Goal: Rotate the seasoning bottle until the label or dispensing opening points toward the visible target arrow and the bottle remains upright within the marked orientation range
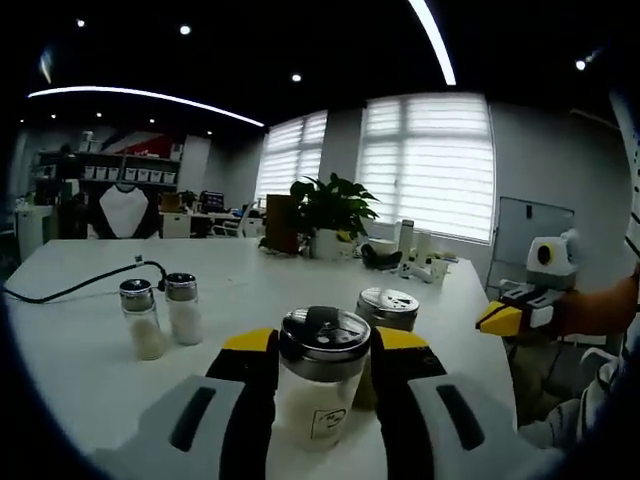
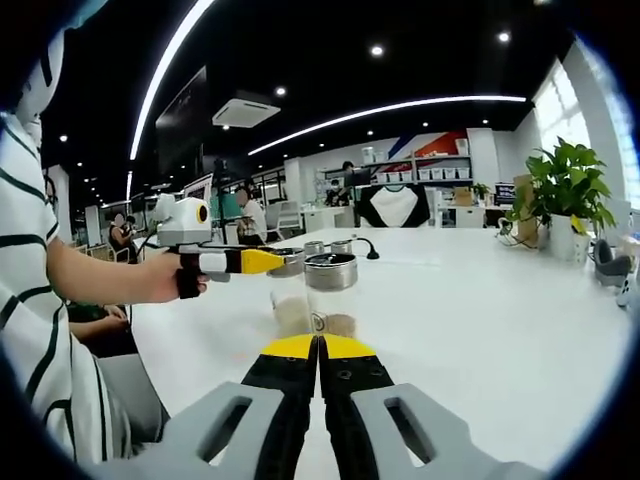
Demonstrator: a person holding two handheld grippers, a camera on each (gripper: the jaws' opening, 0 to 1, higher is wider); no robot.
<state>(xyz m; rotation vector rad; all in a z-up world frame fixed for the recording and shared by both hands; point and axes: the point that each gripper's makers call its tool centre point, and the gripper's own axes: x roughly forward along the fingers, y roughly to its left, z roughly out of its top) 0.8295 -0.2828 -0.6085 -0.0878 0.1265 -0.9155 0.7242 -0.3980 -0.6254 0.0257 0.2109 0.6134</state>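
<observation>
A potted plant [image 1: 331, 212] is seen at the far end of the white table [image 1: 80, 330]. A black cable [image 1: 75, 287] is laid on the table, near two small glass shakers [image 1: 160, 315] placed side by side.

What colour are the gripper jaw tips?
Yellow, on black jaws; clearest in the left gripper view, around the seasoning bottle.

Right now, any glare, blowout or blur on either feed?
Left gripper view: the blinds are blown out and the seasoning bottle reads sharp between the left gripper jaws. Right gripper view: ceiling strips glare, that bottle looks soft, the table edge bows.
</observation>
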